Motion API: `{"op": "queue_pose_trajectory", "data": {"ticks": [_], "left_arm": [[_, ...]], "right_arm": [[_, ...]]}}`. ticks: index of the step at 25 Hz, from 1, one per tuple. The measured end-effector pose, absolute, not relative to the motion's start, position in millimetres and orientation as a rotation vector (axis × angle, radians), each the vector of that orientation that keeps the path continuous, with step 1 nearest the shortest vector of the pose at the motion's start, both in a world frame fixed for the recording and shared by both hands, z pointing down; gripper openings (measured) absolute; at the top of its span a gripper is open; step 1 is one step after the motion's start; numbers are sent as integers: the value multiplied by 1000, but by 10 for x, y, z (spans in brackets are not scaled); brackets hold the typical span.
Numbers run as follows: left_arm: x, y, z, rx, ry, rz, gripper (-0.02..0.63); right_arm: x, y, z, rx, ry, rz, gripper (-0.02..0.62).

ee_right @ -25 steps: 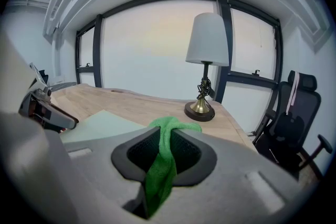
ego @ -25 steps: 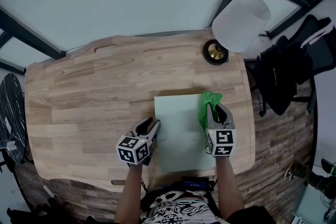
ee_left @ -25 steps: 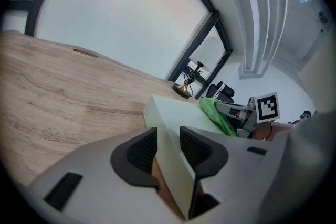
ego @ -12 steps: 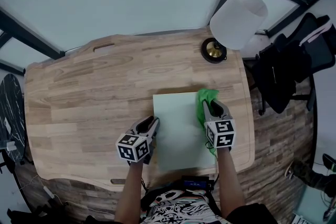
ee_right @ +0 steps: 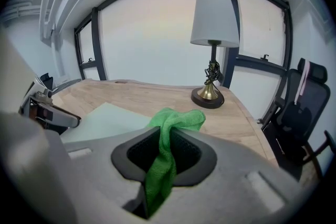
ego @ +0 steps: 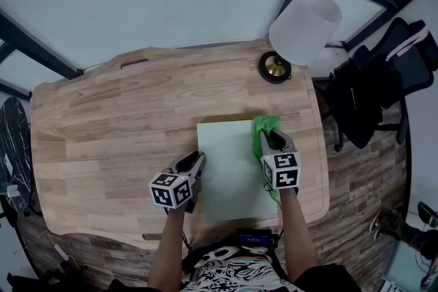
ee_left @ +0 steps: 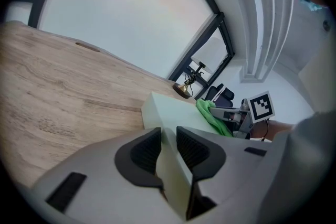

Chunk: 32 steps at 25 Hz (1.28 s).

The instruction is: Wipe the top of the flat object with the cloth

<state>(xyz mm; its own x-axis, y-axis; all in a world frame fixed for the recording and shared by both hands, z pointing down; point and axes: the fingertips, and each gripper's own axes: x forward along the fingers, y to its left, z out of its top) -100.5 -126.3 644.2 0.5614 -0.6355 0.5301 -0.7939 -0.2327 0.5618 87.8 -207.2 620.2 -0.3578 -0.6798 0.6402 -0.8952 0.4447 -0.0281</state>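
Note:
A pale green flat board (ego: 233, 171) lies on the wooden table (ego: 116, 126) near its front edge. My left gripper (ego: 198, 159) is at the board's left edge and its jaws are closing. In the left gripper view the board's edge (ee_left: 169, 113) stands between the dark pads (ee_left: 144, 152), which touch both faces. My right gripper (ego: 270, 140) is shut on a bright green cloth (ego: 263, 128) at the board's far right corner. In the right gripper view the cloth (ee_right: 176, 120) hangs through the jaws and bunches in front of them, above the board (ee_right: 105, 115).
A lamp with a white shade (ego: 304, 24) and a brass base (ego: 275, 67) stands at the table's far right corner. A black office chair (ego: 376, 92) is beyond the right edge. The table's right edge runs close to my right gripper.
My right gripper has carried the cloth a little to the left, further over the board's right edge. The left gripper has stayed at the board's left edge.

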Motion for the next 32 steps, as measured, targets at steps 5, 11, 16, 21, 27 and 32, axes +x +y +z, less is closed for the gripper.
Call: {"op": "queue_pose_trajectory", "data": {"ticks": [5,11,16,21,27,32], "left_arm": [[-1000,-1261,6449,1938,-1138,225,92],[-998,-1271,6449,1932,-1132,220,92],[-998,-1270,6442,1934,-1138,216,92],[-1002,-1272,6451,1933,-1149,209,92],[-998,-1271,6443,1936,-1146,207,92],[-1004,-1266,6446,1936,-1146,208,92]], "right_arm": [[854,-2067,6212,1287,-2132,507,63],[718,-2062,6187,1244,-2124,466,63],[729,-2069,6208,1233,-2113,463,63],[632,-2075,6177,1210,-2125,482,63],[548,-2074,6212,1169,-2125,442,63],[451,-2073,6216,1136,-2143,465,63]]}}
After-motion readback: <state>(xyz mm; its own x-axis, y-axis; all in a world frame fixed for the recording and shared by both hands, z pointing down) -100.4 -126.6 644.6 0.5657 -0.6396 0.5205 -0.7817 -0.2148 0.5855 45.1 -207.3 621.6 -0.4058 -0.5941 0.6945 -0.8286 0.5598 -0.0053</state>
